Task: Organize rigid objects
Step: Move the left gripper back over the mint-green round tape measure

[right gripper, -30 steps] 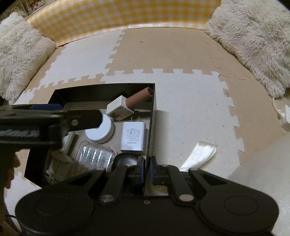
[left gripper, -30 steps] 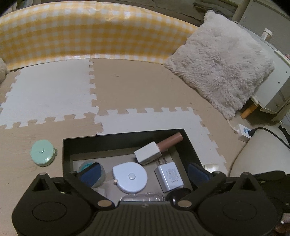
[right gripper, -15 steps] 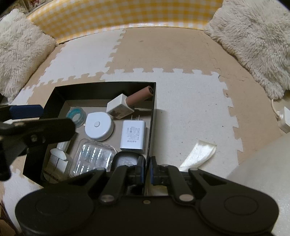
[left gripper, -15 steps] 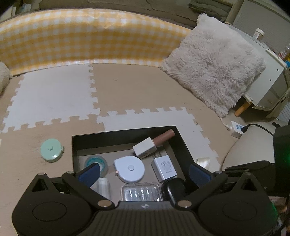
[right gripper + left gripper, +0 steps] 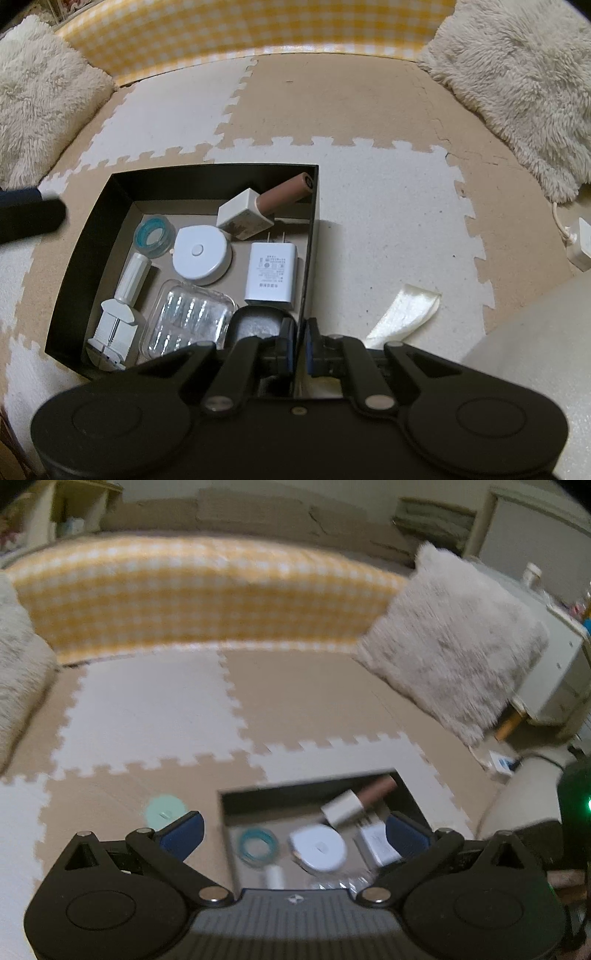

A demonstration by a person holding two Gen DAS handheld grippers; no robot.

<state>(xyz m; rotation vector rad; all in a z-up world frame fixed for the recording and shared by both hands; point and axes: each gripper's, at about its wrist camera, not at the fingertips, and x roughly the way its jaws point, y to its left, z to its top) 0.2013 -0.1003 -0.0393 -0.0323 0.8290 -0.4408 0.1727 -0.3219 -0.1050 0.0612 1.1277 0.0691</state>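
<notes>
Two fingers (image 5: 301, 341) pinching box wall (image 5: 309, 258), pitched steeply down

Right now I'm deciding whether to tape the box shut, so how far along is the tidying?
Mostly done: the charger and white tape measure lie in the box. The right tool pinches its wall. The green tape measure remains outside; the left tool is empty.

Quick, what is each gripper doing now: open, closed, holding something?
Left gripper: open, holding nothing.
Right gripper: closed on the right wall of the black box.
</notes>
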